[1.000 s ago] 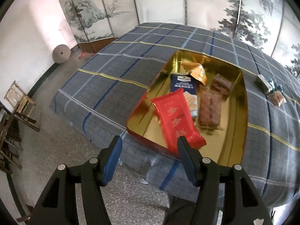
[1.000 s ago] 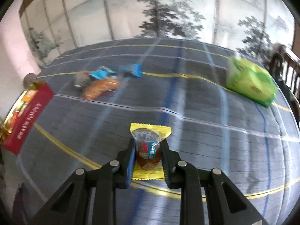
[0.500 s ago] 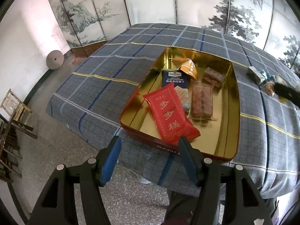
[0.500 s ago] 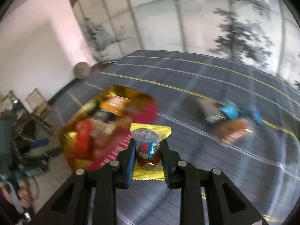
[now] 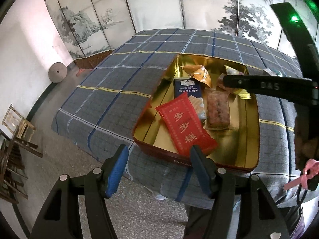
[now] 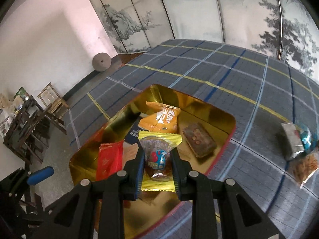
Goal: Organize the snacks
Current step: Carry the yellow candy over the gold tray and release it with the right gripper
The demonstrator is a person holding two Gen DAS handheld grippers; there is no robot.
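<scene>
A gold tin with red sides (image 5: 250, 131) (image 6: 207, 105) stands on the plaid table near its front edge. It holds a red packet (image 5: 184, 121) (image 6: 108, 161), a blue cracker pack (image 5: 186, 88), an orange packet (image 5: 201, 74) (image 6: 161, 119) and brown cakes (image 5: 217, 110) (image 6: 199, 139). My right gripper (image 6: 157, 159) is shut on a yellow-edged clear snack packet (image 6: 158, 151) and holds it above the tin. It shows from the side in the left wrist view (image 5: 235, 79). My left gripper (image 5: 157, 165) is open and empty, in front of the tin, off the table's edge.
Loose snacks, a silver pack (image 6: 292, 141), a blue one (image 6: 308, 137) and an orange-brown one (image 6: 305, 165), lie on the plaid cloth (image 6: 219, 67) right of the tin. Wooden chairs (image 5: 18, 127) and a stone disc (image 5: 57, 72) stand on the floor at left. Painted screens line the back.
My right gripper has swung left with the yellow packet, from over the bare cloth to above the tin. My left gripper has drawn back slightly and stays open.
</scene>
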